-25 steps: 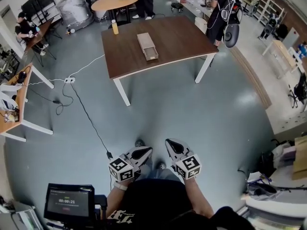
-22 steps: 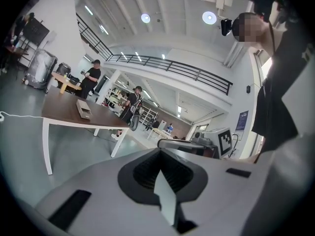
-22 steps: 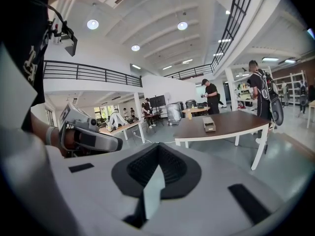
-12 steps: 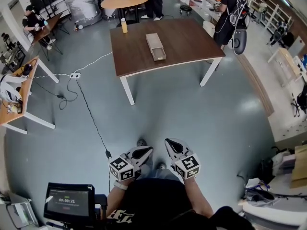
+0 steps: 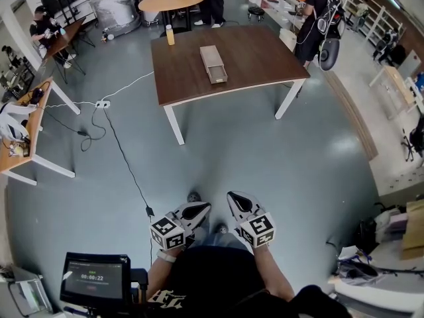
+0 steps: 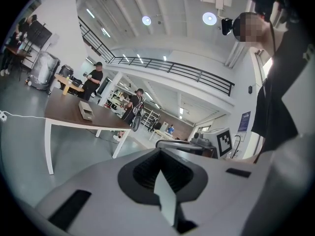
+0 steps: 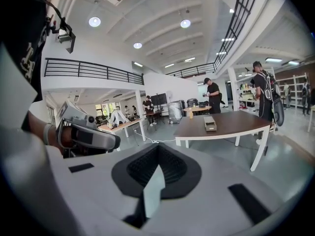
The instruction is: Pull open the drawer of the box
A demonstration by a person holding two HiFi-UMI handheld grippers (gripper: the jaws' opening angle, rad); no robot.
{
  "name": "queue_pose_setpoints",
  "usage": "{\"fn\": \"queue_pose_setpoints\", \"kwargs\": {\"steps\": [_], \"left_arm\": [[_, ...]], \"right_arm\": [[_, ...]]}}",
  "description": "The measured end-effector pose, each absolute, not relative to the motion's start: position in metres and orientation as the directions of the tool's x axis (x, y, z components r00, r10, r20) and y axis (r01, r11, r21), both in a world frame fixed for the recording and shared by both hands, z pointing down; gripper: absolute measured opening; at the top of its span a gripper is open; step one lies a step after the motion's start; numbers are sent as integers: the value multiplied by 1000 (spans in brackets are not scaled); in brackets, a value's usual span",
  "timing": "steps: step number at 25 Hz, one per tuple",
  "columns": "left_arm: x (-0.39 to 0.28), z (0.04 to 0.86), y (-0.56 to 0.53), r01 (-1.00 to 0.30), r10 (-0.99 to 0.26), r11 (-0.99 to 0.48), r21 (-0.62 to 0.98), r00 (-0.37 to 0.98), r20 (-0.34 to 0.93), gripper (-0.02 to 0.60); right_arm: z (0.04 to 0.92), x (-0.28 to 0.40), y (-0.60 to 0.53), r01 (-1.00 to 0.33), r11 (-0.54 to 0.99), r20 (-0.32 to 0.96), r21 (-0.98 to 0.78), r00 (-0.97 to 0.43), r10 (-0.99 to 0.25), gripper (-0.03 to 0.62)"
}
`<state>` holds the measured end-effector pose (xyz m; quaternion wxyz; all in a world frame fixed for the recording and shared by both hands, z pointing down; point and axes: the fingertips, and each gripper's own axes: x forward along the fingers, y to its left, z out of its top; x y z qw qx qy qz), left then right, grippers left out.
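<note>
box (image 5: 213, 64): tan oblong, mid table
table (image 5: 265, 52): dark wood-grain top, white legs
left gripper (image 5: 196, 209): clenched, empty, far from table
right gripper (image 5: 238, 201): clenched, empty, far from table

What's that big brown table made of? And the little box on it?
The table looks like dark wood or wood-look laminate, matte, on white legs, probably painted metal. The box looks pale tan, maybe cardboard or light wood; too small to tell.
</note>
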<state>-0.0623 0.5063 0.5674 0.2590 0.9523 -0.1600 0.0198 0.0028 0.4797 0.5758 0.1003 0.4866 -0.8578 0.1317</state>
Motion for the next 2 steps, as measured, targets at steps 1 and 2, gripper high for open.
{"fn": "queue_pose_setpoints", "kwargs": {"steps": [1,2], "left_arm": [[-60,568,507,-313,-292,-815,488,949,120,0],[-58,568,508,-310,-289,-815,490,950,120,0]], "right_arm": [[576,5,480,-863,488,302,-127,-503,-810,-12],[577,8,480,-865,485,303,-126,-499,-812,-12]]}}
